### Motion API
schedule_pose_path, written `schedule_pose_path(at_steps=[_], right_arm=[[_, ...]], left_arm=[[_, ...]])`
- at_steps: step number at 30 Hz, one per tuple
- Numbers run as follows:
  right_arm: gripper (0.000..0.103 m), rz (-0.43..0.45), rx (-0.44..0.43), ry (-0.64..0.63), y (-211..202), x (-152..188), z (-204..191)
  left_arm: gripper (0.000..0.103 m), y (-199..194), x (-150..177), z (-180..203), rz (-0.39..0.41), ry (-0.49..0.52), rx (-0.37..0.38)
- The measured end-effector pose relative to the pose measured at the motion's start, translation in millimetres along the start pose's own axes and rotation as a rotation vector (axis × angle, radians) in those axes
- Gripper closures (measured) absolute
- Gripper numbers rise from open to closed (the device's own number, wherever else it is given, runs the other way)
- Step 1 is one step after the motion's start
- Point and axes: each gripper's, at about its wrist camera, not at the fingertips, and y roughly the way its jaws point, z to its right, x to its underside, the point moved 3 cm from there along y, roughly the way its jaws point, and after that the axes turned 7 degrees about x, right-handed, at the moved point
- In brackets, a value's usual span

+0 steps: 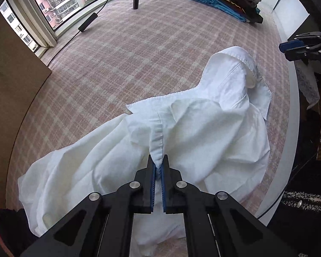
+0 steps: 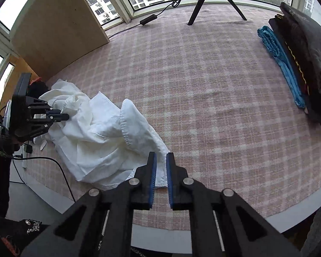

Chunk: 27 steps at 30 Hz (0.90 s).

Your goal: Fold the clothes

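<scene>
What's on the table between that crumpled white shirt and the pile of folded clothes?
Nothing: in the right wrist view only bare pink checked tablecloth stretches between the white shirt and the folded pile.

Your left gripper (image 1: pixel 159 162) is matte black plastic: two angular arms with triangular cut-outs, round silver screws at the joints, and ribbed blue pads (image 1: pixel 153 184) lining its fingers. Your right gripper (image 2: pixel 161 160) is built the same. At 9 o'clock in the right view, a thin black cable (image 2: pixel 53 167) trails from the left unit. Your sleeve (image 2: pixel 0 160) is dark knit.
</scene>
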Motion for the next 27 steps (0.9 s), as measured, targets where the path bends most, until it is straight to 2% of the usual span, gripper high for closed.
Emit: schedule_pose_path(at_steps=[1, 6, 8, 9, 10, 11, 18, 21, 23, 24, 26, 27], right_arm=[[0.046, 0.010, 0.005, 0.000, -1.9, -3.2, -2.3], [0.046, 0.062, 0.032, -0.001, -11.6, -19.1, -14.1], [0.048, 0.034, 0.084, -0.015, 3.5, -21.3, -18.5], [0.054, 0.019, 0.109, -0.021, 11.0, -21.2, -17.6], [0.088, 0.005, 0.127, -0.028, 16.2, -21.0, -15.5], [0.100, -0.010, 0.124, -0.024, 18.4, -20.1, -11.9], [0.101, 0.005, -0.013, 0.066, -46.1, -8.8, 37.9], [0.101, 0.000, -0.217, 0.158, -75.0, -4.7, 68.8], [0.101, 0.010, -0.297, 0.198, -80.7, -6.8, 94.2], [0.101, -0.004, -0.229, 0.189, -74.8, -10.1, 107.1], [0.099, -0.070, 0.103, 0.119, -49.1, -21.3, 134.0], [0.096, -0.090, 0.210, 0.086, -39.3, -27.3, 142.6]], left_arm=[[0.099, -0.5, 0.3, 0.4, 0.001, -0.002, 0.002], [0.099, -2.3, 1.4, 0.7, 0.015, -0.008, 0.006], [0.099, -2.0, 2.2, 1.4, 0.021, -0.004, 0.006], [0.099, -1.0, 3.1, 1.6, 0.021, -0.002, 0.007], [0.099, 0.3, 4.3, 1.2, 0.019, 0.000, 0.010], [0.099, 1.6, 5.5, 0.9, 0.017, 0.001, 0.013], [0.099, 11.5, 19.6, -3.8, 0.002, -0.009, 0.026], [0.099, 8.8, 26.4, -2.0, 0.008, -0.037, 0.028], [0.099, 1.9, 29.5, 3.0, 0.024, -0.052, 0.028], [0.099, -1.4, 30.0, 6.5, 0.026, -0.057, 0.019], [0.098, -8.0, 30.8, 13.4, 0.029, -0.067, 0.000], [0.098, -11.9, 29.7, 16.7, 0.029, -0.076, -0.015]])
